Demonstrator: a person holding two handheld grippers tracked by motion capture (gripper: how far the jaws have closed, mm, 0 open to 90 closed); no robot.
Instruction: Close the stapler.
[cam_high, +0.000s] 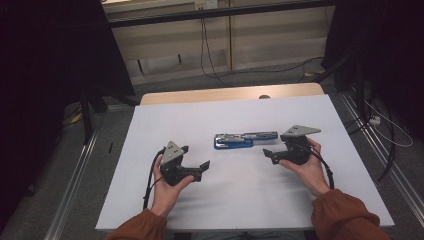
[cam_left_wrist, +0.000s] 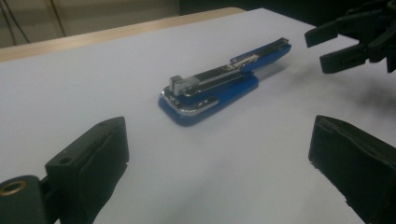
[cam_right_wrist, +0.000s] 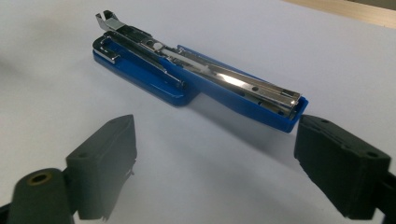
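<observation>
A blue stapler (cam_high: 245, 140), swung open with its metal staple channel bared, lies flat near the middle of the white worktop (cam_high: 165, 130), between the two grippers and a little farther from the person. The left gripper (cam_high: 202, 165) is held low over the worktop, well short of the stapler, fingers (cam_left_wrist: 100, 154) spread wide with nothing between them. The right gripper (cam_high: 267, 152) sits just beside the stapler's right end, fingers (cam_right_wrist: 341, 161) wide apart and holding nothing.
</observation>
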